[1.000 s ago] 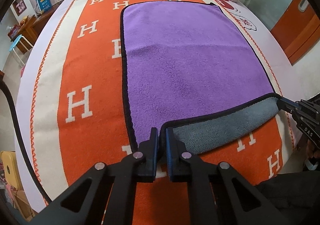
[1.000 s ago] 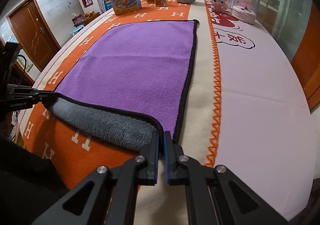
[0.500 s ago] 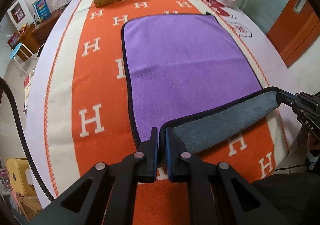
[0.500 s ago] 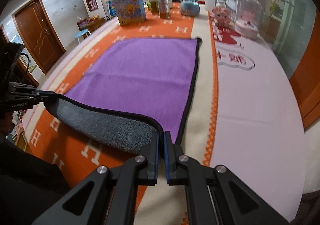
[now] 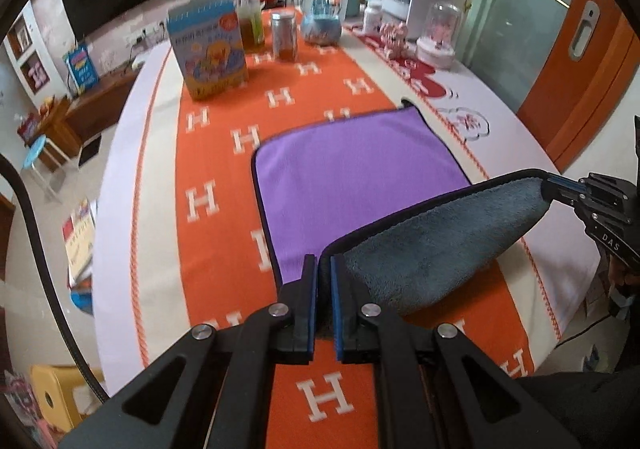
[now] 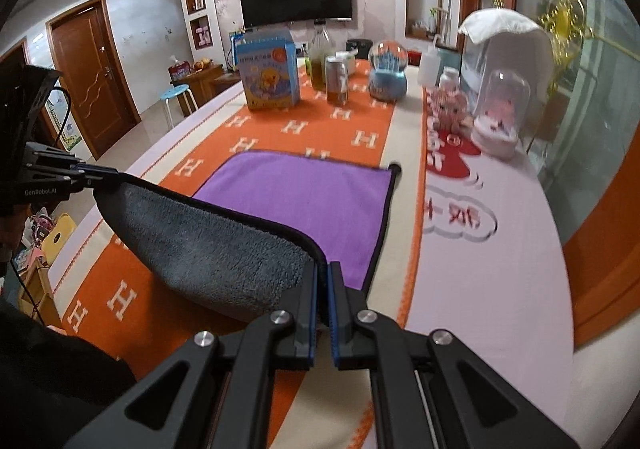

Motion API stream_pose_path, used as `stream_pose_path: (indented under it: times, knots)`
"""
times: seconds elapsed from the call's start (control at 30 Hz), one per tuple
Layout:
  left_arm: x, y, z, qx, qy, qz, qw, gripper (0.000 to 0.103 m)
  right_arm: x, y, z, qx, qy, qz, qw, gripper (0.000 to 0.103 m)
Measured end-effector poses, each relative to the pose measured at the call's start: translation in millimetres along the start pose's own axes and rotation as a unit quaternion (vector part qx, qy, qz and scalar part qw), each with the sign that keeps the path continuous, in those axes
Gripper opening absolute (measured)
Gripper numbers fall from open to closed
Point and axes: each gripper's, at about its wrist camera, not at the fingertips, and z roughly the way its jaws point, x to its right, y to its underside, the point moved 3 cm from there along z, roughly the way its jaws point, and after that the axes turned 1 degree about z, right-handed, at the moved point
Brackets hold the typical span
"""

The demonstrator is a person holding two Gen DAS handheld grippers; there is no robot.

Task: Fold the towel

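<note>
A purple towel (image 5: pixel 352 165) with a grey underside and black hem lies on the orange tablecloth (image 5: pixel 216 205); it also shows in the right wrist view (image 6: pixel 304 201). Its near edge is lifted off the table, grey side (image 5: pixel 432 245) facing me. My left gripper (image 5: pixel 324 269) is shut on the near left corner. My right gripper (image 6: pixel 323 273) is shut on the near right corner and also shows at the right of the left wrist view (image 5: pixel 560 183). The left gripper shows at the left of the right wrist view (image 6: pixel 100 173).
At the table's far end stand a blue duck box (image 5: pixel 208 49), a bottle (image 5: pixel 250 23), a jar (image 5: pixel 284 37), a snow globe (image 5: pixel 322 21) and a glass dome (image 5: pixel 438 35). A white appliance (image 6: pixel 508 45) stands at the far right. A stool (image 6: pixel 176 97) is on the floor at left.
Both grippers have lifted the towel's near edge higher and carried it toward the far end. More of the grey underside shows and less purple stays flat on the table.
</note>
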Motion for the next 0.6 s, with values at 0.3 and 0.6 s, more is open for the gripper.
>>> stream_pose_path:
  times: [0.3,0.6]
  knots:
    - [-21.3,-44.2,6.1,0.038,-0.033,-0.004,0.9987,0.004,11.6,-41.0,16.0,0.039,0.016,-0.006,0.999,0.004]
    - [-36.5,-71.5,33.4,0.073,-0.05,-0.018,0.9959,0.004,21.8,-65.8,42.4,0.084,0.056,0.014,0.995,0.004]
